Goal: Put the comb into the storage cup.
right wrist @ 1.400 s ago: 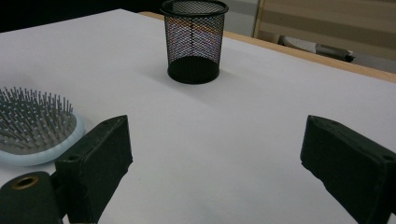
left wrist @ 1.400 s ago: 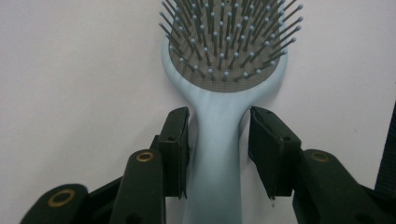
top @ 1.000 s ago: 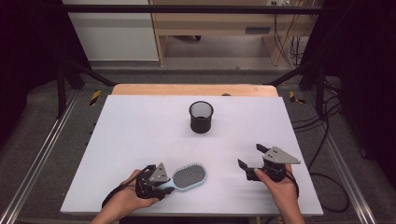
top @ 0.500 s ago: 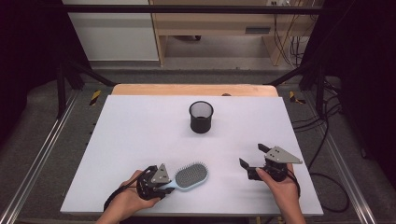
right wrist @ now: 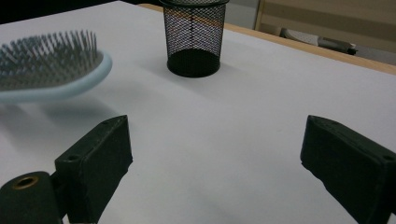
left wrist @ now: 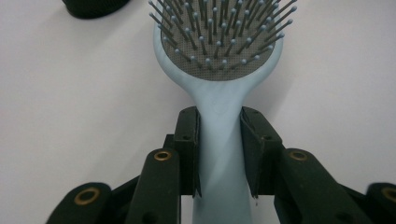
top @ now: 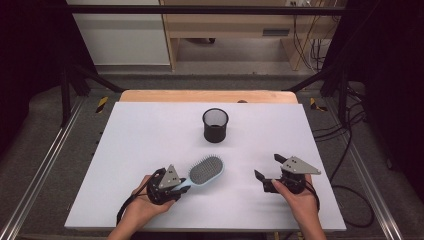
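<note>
Now your left gripper (top: 176,183) holds the light-blue hairbrush (top: 204,171) by its handle — both jaws press on the handle's two sides, just below the oval head, and the bristles point up. The brush head is lifted a little above the white table (top: 150,135), near its front edge. Your right gripper (top: 270,170) rests apart at the right, jaws wide with nothing between them. The black mesh cup (top: 215,125) stands upright farther back, near the middle.
</note>
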Demonstrator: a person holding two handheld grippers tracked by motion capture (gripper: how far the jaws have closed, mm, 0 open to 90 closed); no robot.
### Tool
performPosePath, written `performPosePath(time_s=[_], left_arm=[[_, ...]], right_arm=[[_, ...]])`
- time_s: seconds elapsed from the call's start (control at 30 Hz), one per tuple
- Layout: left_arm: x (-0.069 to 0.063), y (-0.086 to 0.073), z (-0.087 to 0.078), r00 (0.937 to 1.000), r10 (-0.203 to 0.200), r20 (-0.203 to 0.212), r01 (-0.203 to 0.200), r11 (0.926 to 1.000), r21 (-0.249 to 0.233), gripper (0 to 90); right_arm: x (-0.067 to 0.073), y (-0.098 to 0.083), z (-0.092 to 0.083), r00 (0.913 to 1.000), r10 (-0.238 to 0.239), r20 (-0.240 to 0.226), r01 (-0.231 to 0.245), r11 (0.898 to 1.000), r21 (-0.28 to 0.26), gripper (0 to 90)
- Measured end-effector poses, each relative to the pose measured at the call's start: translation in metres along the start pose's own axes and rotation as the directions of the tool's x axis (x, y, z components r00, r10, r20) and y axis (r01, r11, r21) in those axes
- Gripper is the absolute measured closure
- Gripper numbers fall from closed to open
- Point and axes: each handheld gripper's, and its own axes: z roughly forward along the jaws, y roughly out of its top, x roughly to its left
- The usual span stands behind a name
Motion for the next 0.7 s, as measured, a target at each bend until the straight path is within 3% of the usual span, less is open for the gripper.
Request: performPosePath(time_s=[0.13, 0.33, 0.53, 0.63, 0.7], left_arm=[[0.008, 0.006, -0.006, 0.999, 0.004, -0.045, -0.008, 0.9959, -0.09, 69.1], [0.023, 0.014, -0.005, 0.9965, -0.022, -0.081, 0.008, 0.9866, -0.163, 69.2], [0.037, 0.025, -0.002, 0.9919, -0.059, -0.113, 0.031, 0.9713, -0.236, 69.2], [0.041, 0.025, -0.003, 0.9875, -0.109, -0.114, 0.072, 0.9549, -0.288, 69.2], [0.042, 0.024, -0.003, 0.9846, -0.119, -0.128, 0.077, 0.9529, -0.293, 69.2]], right_arm=[[0.001, -0.001, 0.003, 0.9998, 0.017, -0.014, -0.016, 1.0, 0.004, 8.8], [0.007, 0.003, 0.01, 0.997, 0.06, -0.049, -0.06, 0.998, 0.004, 8.2], [0.02, 0.026, 0.024, 0.9906, 0.083, -0.108, -0.082, 0.996, 0.016, 5.3], [0.029, 0.044, 0.036, 0.988, 0.082, -0.131, -0.078, 0.997, 0.028, 5.2], [0.034, 0.057, 0.044, 0.9825, 0.106, -0.153, -0.106, 0.994, 0.006, 5.2]])
